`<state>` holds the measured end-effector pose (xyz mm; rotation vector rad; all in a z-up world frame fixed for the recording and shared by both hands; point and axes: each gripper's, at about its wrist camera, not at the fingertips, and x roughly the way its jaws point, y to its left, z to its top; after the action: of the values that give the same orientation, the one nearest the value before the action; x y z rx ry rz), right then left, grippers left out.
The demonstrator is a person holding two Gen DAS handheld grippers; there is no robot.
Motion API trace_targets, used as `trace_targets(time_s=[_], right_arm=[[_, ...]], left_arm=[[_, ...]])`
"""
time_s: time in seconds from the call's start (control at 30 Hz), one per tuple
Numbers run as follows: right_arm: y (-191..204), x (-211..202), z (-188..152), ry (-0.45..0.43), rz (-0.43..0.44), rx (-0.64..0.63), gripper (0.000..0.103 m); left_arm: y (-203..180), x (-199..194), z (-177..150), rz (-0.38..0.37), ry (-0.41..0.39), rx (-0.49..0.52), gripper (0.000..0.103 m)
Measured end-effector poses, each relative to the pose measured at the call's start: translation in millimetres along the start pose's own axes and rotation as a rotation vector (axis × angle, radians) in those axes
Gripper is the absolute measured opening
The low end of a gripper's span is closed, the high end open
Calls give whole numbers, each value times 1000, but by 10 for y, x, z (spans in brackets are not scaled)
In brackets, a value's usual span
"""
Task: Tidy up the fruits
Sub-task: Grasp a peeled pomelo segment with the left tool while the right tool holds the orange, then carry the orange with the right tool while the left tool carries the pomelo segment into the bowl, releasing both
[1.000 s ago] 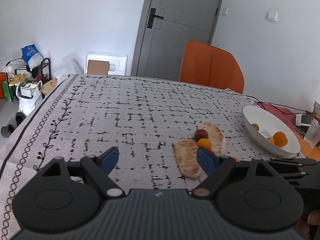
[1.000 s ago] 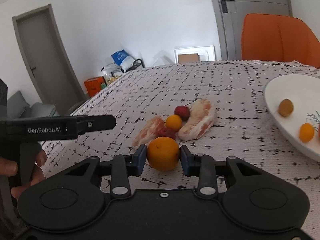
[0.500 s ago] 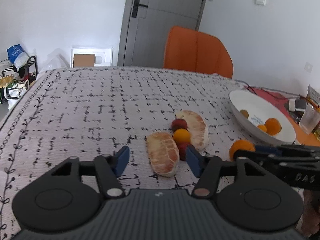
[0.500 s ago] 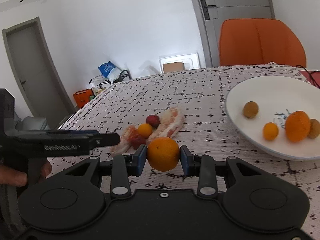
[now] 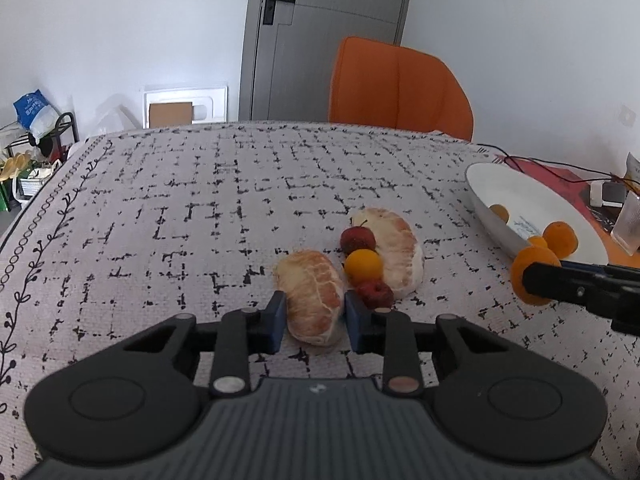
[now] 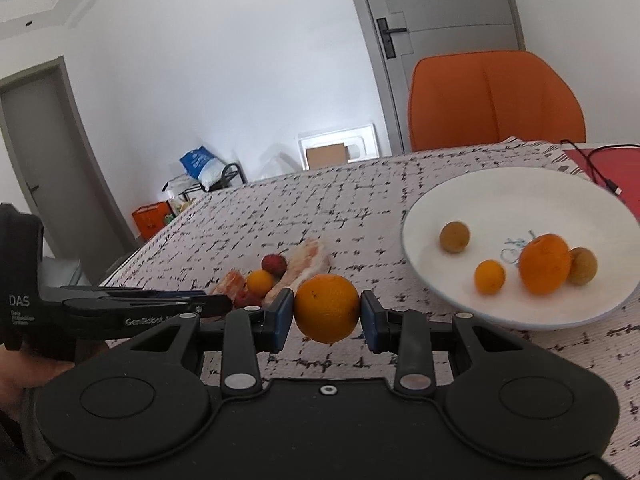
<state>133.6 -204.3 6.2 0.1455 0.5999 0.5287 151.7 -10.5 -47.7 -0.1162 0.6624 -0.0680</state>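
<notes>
My left gripper (image 5: 315,322) has closed its blue pads on the near peeled pomelo segment (image 5: 314,294), which lies on the tablecloth. Beside it lie a second pomelo segment (image 5: 394,246), a small orange fruit (image 5: 363,265) and two small red fruits (image 5: 357,239). My right gripper (image 6: 326,314) is shut on an orange (image 6: 327,308) and holds it above the table, left of the white bowl (image 6: 568,184). The bowl holds an orange (image 6: 545,258) and several small fruits. The held orange also shows in the left wrist view (image 5: 534,272).
The patterned tablecloth (image 5: 180,208) covers the table. An orange chair (image 5: 398,88) stands at the far side. A red mat with cables (image 6: 600,164) lies behind the bowl. Bags and a rack (image 5: 36,140) stand on the floor at the left.
My left gripper moved forward and closed around the near pomelo segment. My right gripper carried the orange towards the bowl, which now looks nearer.
</notes>
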Motion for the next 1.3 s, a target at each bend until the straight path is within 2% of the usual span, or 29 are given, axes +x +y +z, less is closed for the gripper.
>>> trace_targets(time_s=[0.23, 0.67, 1.3], right_arm=[[-112, -117, 52, -35, -14, 19, 34], [-459, -324, 150, -98, -69, 55, 34], [-1042, -463, 83, -128, -134, 137, 34]], left_arm=[[-61, -133, 105, -6, -44, -12, 29], [-433, -227, 284, -60, -102, 40, 29], [-1048, -5, 433, -136, -96, 127, 29]])
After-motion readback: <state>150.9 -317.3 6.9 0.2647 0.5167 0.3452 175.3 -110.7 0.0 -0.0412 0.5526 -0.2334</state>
